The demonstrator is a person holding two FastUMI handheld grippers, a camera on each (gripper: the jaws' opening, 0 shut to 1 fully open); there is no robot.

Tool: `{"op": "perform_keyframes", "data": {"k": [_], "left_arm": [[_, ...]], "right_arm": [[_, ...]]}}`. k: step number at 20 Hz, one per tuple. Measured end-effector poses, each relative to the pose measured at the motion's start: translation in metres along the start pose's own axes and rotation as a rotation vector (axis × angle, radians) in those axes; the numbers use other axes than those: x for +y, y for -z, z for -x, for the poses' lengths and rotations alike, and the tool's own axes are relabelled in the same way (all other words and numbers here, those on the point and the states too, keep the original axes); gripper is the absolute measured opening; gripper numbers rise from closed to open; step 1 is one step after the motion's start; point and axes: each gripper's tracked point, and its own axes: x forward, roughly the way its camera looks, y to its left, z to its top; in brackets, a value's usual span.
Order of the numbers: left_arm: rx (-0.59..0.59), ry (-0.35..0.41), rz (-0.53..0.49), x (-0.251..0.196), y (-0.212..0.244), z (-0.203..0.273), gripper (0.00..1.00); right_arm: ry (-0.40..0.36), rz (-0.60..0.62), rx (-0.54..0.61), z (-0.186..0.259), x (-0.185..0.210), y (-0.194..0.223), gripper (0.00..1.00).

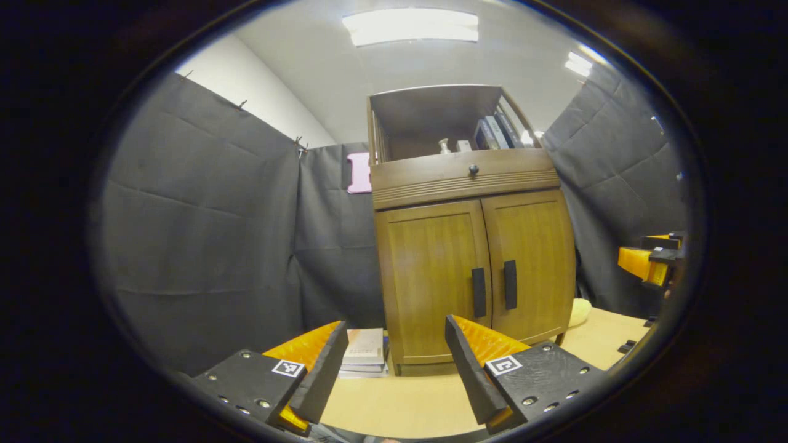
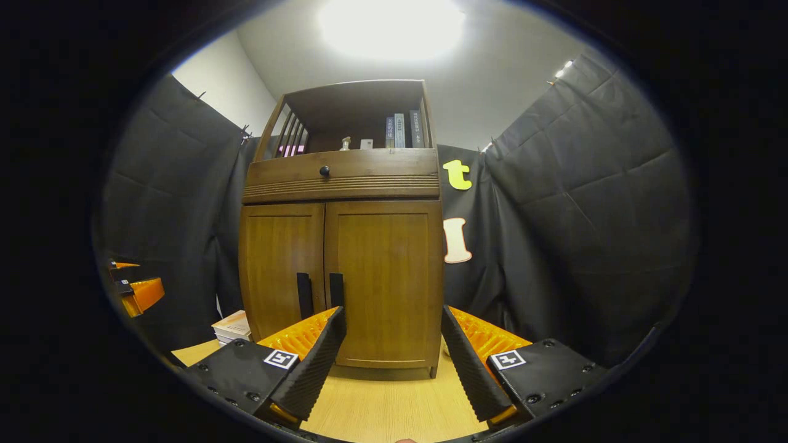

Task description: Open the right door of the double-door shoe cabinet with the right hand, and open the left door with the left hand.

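Observation:
A brown wooden shoe cabinet [image 1: 468, 258] [image 2: 345, 271] stands on the table with both lower doors shut. In the left gripper view the left door [image 1: 431, 277] and right door [image 1: 532, 258] each carry a dark vertical handle, the left handle [image 1: 478, 292] and the right handle [image 1: 510, 284]. In the right gripper view the right door [image 2: 388, 277] faces me, with its handle [image 2: 336, 289] beside the left handle [image 2: 304, 294]. My left gripper [image 1: 394, 335] is open, short of the cabinet. My right gripper [image 2: 394, 323] is open too, with nothing between its fingers, and appears at the edge [image 1: 652, 261].
A stack of books [image 1: 364, 352] [image 2: 233, 328] lies on the light wooden table [image 1: 394, 406] left of the cabinet. A drawer with a round knob [image 1: 473, 168] and an open shelf with books sit above the doors. Black cloth walls close in on both sides.

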Motion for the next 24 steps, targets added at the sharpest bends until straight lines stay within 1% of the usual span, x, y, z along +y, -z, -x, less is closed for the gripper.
{"op": "perform_keyframes", "data": {"k": [4,6,7,9,13,16,24], "left_arm": [[0.004,-0.039,-0.005,0.005,0.001,0.001,0.92],[0.003,-0.059,-0.009,0.02,0.0,0.012,0.9],[0.004,-0.069,-0.011,0.027,-0.002,0.016,0.92],[0.006,-0.088,-0.012,0.032,-0.001,0.025,0.92],[0.004,-0.128,-0.019,0.047,-0.002,0.029,0.9],[0.004,-0.156,-0.025,0.059,-0.003,0.036,0.89],[0.006,-0.208,-0.043,0.076,-0.007,0.05,0.92]], "right_arm": [[-0.032,-0.002,-0.005,-0.029,0.013,-0.002,0.97],[-0.051,-0.007,0.0,-0.041,0.021,-0.001,0.96],[-0.06,-0.01,-0.002,-0.048,0.025,-0.002,0.98],[-0.076,-0.011,-0.003,-0.062,0.033,-0.001,0.98],[-0.1,-0.017,0.002,-0.088,0.049,0.003,0.97],[-0.113,-0.031,0.002,-0.106,0.059,0.005,0.97],[-0.128,-0.073,0.031,-0.162,0.081,0.019,0.97]]}}
